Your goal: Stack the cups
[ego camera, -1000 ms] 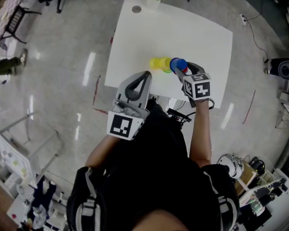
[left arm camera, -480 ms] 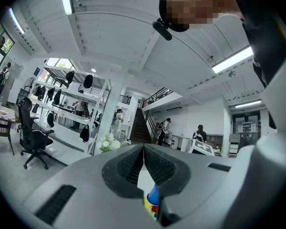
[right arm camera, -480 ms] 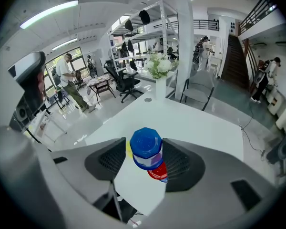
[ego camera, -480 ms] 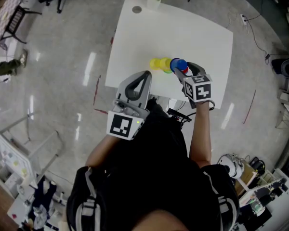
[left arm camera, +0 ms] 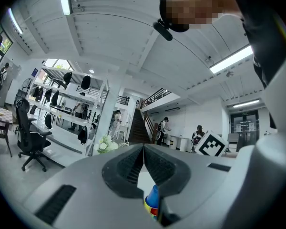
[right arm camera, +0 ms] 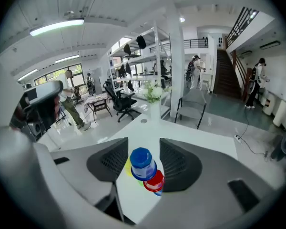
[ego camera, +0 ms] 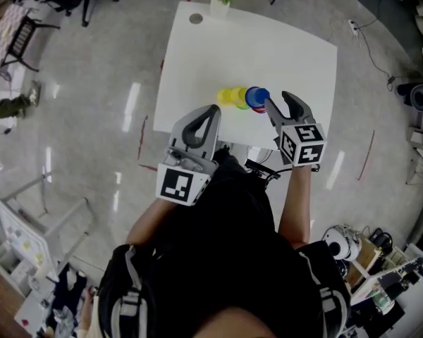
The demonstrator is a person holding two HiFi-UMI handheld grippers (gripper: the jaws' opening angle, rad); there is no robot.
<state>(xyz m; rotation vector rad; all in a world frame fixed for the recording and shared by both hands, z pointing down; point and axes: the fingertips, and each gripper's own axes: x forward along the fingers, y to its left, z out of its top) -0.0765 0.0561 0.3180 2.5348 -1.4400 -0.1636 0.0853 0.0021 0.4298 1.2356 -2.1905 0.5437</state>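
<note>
Head view: sitting on the white bench [ego camera: 268, 41], cups [ego camera: 243, 96] clustering just ahead of the right gripper [ego camera: 278, 103], farther from the left gripper [ego camera: 210, 115].

Left gripper view: pressing fingers [left arm camera: 126, 168] together, gripping nothing.

Right gripper view: keeping fingers spread though just narrowing, framing the upright blue cup [right arm camera: 143, 163], not touching.

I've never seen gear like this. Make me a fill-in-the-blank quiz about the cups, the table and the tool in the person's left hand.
1. The topmost cup of the stack is coloured ____.
2. The second cup, just beneath it, is coloured ____.
3. The left gripper has its two jaws ____, with nothing between them.
4. The cups all stand on a table coloured ____.

Missing words: blue; red; shut; white
</note>
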